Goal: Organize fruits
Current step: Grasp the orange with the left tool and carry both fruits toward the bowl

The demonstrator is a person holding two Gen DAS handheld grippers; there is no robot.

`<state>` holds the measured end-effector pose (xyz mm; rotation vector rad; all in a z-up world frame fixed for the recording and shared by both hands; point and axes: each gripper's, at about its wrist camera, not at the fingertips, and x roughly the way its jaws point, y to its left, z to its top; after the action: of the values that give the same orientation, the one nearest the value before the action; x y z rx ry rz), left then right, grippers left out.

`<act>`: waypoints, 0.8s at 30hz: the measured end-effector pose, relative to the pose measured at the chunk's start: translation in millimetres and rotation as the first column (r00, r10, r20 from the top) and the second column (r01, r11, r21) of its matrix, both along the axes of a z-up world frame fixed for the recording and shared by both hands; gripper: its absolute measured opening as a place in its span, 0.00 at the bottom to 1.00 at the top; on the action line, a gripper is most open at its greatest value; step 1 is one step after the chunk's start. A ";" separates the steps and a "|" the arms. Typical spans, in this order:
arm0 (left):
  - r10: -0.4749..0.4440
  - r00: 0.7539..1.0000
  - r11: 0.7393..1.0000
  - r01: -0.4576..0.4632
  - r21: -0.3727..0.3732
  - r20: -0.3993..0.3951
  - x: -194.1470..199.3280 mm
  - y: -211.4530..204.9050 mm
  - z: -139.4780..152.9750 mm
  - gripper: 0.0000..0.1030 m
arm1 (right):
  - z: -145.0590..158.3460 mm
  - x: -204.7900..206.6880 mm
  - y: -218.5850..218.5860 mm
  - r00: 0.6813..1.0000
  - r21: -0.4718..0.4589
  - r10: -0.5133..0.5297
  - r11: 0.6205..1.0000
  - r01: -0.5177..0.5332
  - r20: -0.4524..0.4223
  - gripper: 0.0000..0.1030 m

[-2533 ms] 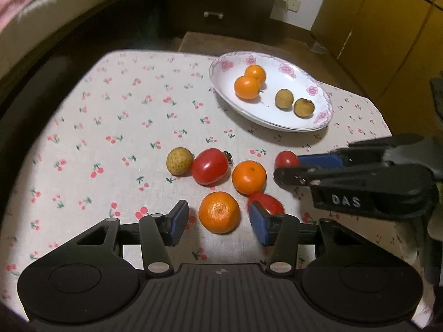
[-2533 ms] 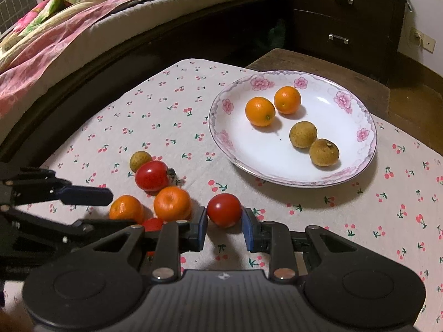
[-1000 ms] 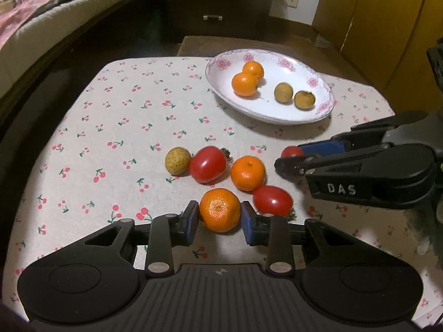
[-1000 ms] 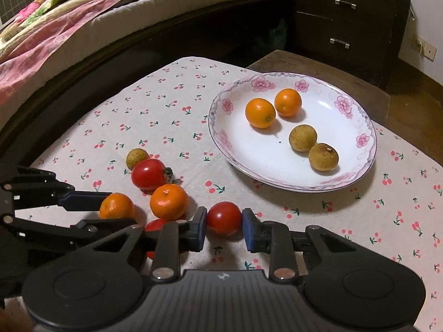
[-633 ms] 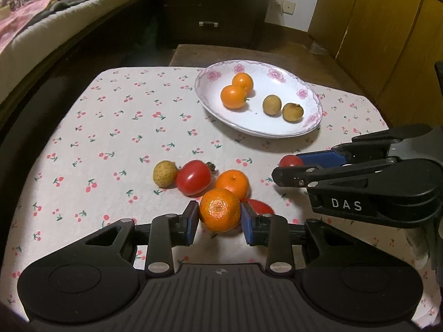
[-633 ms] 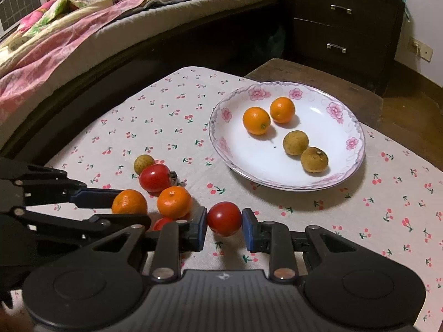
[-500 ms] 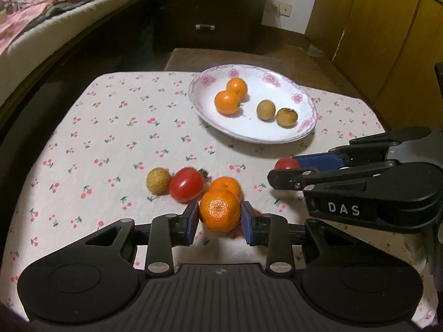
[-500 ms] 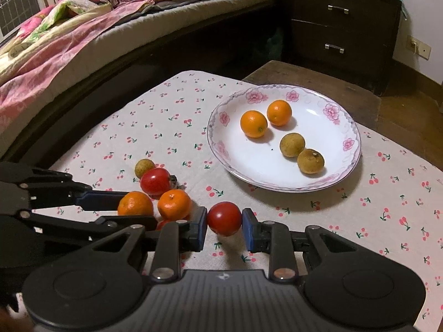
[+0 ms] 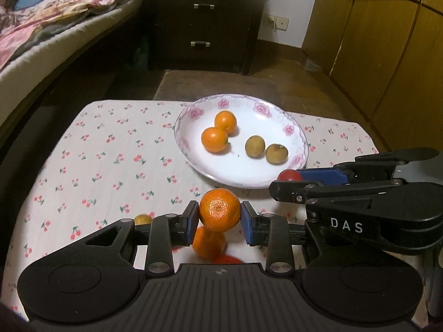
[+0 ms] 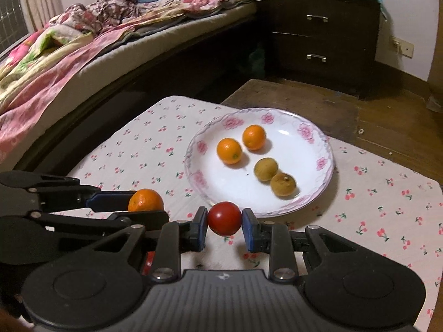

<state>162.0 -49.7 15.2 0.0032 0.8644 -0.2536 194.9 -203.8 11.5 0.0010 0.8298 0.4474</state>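
Observation:
My left gripper (image 9: 219,217) is shut on a tangerine (image 9: 219,210) and holds it above the cherry-print cloth, short of the plate. My right gripper (image 10: 224,225) is shut on a red tomato (image 10: 224,218), lifted near the plate's front rim. The white flowered plate (image 9: 290,163) (image 10: 321,188) holds two small oranges (image 9: 218,131) (image 10: 241,144) and two brown round fruits (image 9: 265,149) (image 10: 274,177). Below the left gripper another tangerine (image 9: 207,244), a bit of red tomato (image 9: 227,260) and a yellowish fruit (image 9: 142,218) lie on the cloth.
The small table (image 9: 97,152) with its cloth ends in edges at the left and far side. A bed (image 10: 69,55) runs along the left, a dark drawer chest (image 10: 318,33) stands behind, and wooden cabinet doors (image 9: 387,55) fill the right.
Both grippers closed on their fruit and rose off the cloth toward the plate. The fruits left on the cloth now sit lower in the left wrist view, partly hidden.

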 end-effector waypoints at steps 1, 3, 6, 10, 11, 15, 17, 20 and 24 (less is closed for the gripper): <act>-0.001 1.000 1.000 0.001 0.002 0.002 1.0 -0.8 0.4 0.39 | 0.1 1.5 -0.7 1.000 0.000 -0.004 1.000 0.004 -0.001 0.43; -0.001 1.000 1.000 0.001 0.004 0.003 3.7 -2.9 1.0 0.39 | 0.3 4.0 -2.8 1.000 0.002 -0.014 1.000 0.014 -0.002 0.43; -0.004 1.000 1.000 0.004 0.004 0.007 7.5 -5.0 1.5 0.39 | 0.7 7.5 -6.1 1.000 0.010 -0.026 1.000 0.026 -0.005 0.43; -0.006 1.000 1.000 0.006 -0.007 0.002 13.9 -6.0 1.3 0.39 | 1.1 12.2 -9.5 0.999 0.021 -0.041 0.999 0.041 -0.011 0.43; -0.007 1.000 1.000 0.007 -0.009 0.002 16.1 -6.6 1.6 0.39 | 1.3 13.7 -10.6 0.999 0.025 -0.044 0.999 0.045 -0.012 0.43; -0.016 1.000 1.000 0.016 -0.003 0.013 25.2 -11.1 2.6 0.39 | 1.3 20.9 -14.9 0.998 0.032 -0.064 0.997 0.064 -0.012 0.43; -0.018 1.000 1.000 0.018 -0.003 0.015 29.5 -13.6 2.5 0.39 | 0.5 24.4 -17.2 0.997 0.035 -0.073 0.997 0.073 -0.015 0.43; -0.020 1.000 1.000 0.020 -0.005 0.016 33.9 -16.2 1.6 0.39 | -0.5 28.8 -19.8 0.996 0.036 -0.084 0.996 0.084 -0.016 0.43; -0.022 1.000 1.000 0.022 -0.005 0.015 37.1 -18.4 0.6 0.39 | -1.9 31.9 -21.1 0.996 0.036 -0.091 0.995 0.092 -0.021 0.43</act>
<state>199.2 -68.1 15.8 0.0093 0.8490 -0.2758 226.8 -224.8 9.5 0.0774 0.8368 0.3768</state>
